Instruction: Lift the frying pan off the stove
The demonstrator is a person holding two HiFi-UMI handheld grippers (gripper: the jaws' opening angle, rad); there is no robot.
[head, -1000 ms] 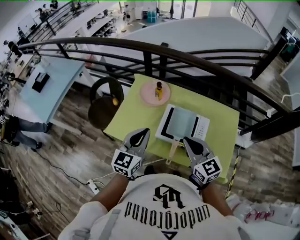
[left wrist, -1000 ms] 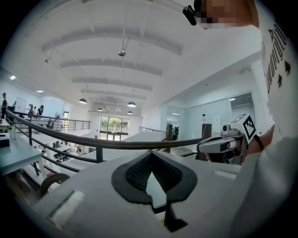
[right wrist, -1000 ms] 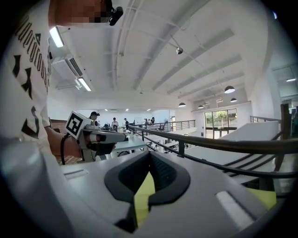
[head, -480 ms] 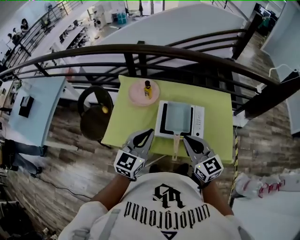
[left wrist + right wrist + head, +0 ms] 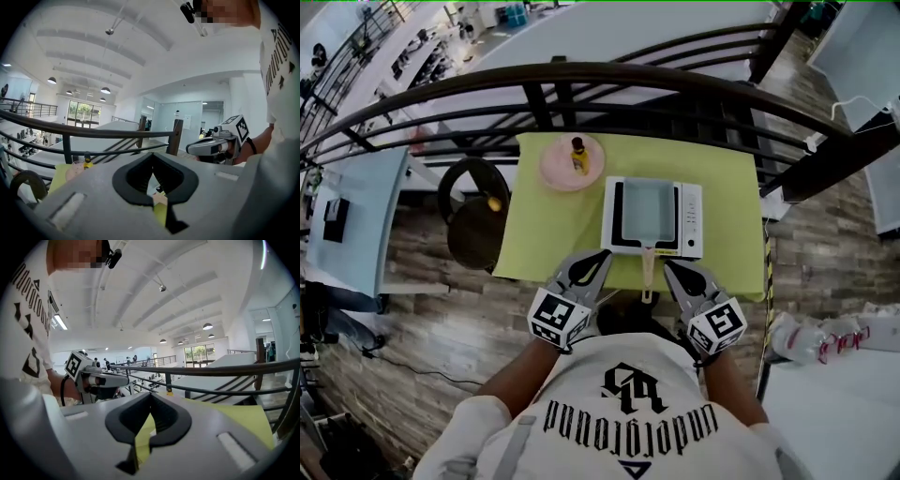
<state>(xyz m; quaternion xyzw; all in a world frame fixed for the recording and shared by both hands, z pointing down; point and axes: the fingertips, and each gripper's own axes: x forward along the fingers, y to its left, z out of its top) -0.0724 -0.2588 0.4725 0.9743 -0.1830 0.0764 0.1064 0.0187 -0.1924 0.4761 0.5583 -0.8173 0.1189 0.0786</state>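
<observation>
A grey rectangular frying pan [image 5: 645, 210] sits on a white stove [image 5: 692, 221] on the yellow-green table [image 5: 553, 234]. Its wooden handle [image 5: 649, 270] points toward me over the near edge. My left gripper [image 5: 602, 259] is shut and empty, just left of the handle at the table's edge. My right gripper [image 5: 668, 267] is also shut and empty, just right of the handle. Neither touches the pan. In the left gripper view the shut jaws [image 5: 153, 159] frame a sliver of the handle [image 5: 160, 198]. The right gripper view shows its shut jaws [image 5: 151, 398] over the table [image 5: 234, 420].
A pink plate [image 5: 561, 167] with a small yellow bottle [image 5: 578, 155] stands at the table's far left corner. A dark curved railing [image 5: 609, 80] runs just behind the table. A black round chair [image 5: 474, 214] stands left of the table.
Both grippers have sunk a little and tilted down toward the table's near edge, staying shut on either side of the handle. The head view has swung, so the table now sits square in front.
</observation>
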